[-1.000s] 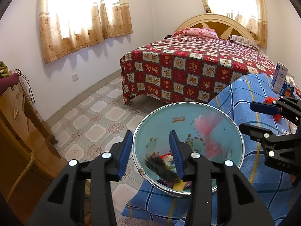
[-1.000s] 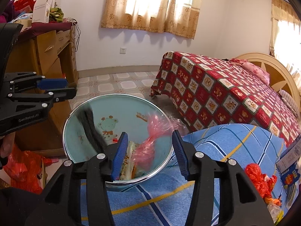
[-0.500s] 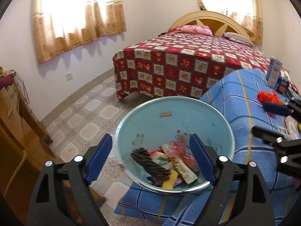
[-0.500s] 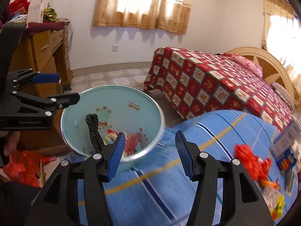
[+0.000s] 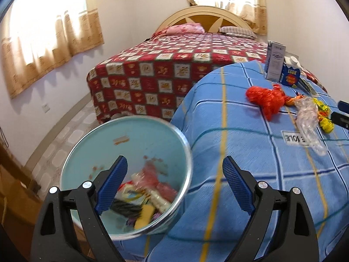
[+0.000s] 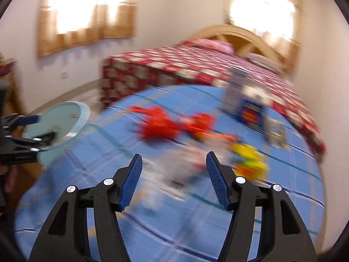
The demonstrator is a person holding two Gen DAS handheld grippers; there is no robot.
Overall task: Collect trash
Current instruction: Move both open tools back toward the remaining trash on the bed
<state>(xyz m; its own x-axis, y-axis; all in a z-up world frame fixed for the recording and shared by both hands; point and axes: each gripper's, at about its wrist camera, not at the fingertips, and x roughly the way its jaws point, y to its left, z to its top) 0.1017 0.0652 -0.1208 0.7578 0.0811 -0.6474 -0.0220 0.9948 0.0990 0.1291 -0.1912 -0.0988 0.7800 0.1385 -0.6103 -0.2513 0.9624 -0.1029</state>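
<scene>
- Left wrist view: the left tool (image 5: pixel 174 184) is spread and empty at lower centre. The basin (image 5: pixel 87 139) of collected wrappers sits at lower left, seemingly overhanging the blue-covered worktop (image 5: pixel 229 131); a nudge could tip it.
- Right wrist view: the right tool (image 6: pixel 174 180) is spread and empty. The clear wrapper (image 6: pixel 183 163) lies blurred just ahead between its fingers, the red bag (image 6: pixel 161 123) beyond at centre; closing mid-swing may miss.

pale blue bowl (image 5: pixel 139 131), blue checked cloth (image 5: pixel 240 152) with yellow lines, red bag (image 5: pixel 265 97), red patchwork bedspread (image 5: pixel 174 65), tan curtains (image 5: pixel 54 43).
</scene>
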